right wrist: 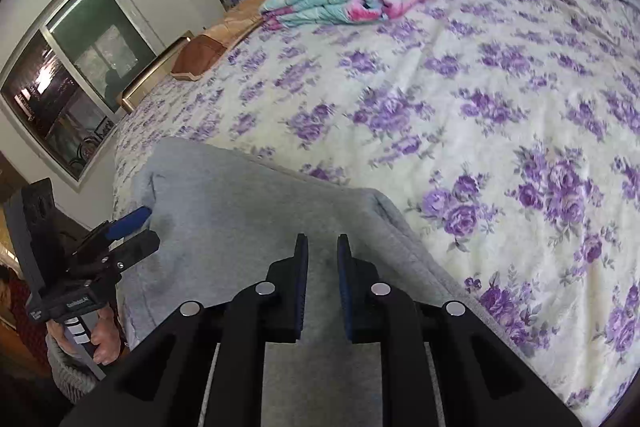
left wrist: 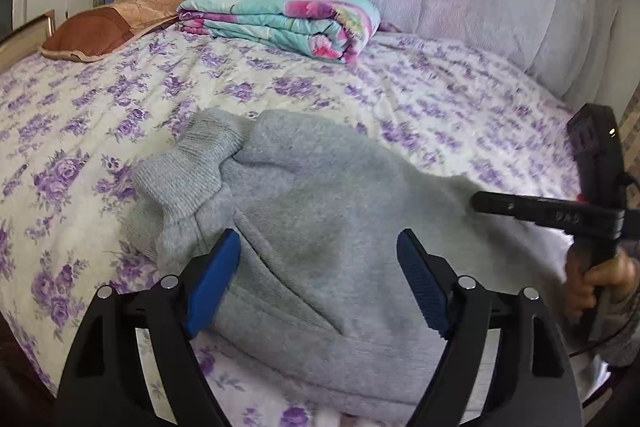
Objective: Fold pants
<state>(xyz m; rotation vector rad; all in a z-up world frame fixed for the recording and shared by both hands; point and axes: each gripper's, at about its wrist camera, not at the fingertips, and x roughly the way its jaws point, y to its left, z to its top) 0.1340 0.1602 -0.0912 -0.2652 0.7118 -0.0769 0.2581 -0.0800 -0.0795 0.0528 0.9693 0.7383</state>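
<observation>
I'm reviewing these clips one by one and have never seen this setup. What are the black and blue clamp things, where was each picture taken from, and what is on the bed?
There is no robot: a person holds a handheld gripper in each hand, and each carries a wide-angle camera looking along its two blue-padded jaws. One picture is from the left gripper, whose jaws stand wide apart over the grey pants. The other is from the right gripper, jaws close together with a small gap, over the same pants; whether it pinches cloth I cannot tell. Each view also catches the other gripper at its edge. The pants lie bunched on a purple-flowered bedspread. Further back lie a folded floral quilt and a brown pillow.
</observation>
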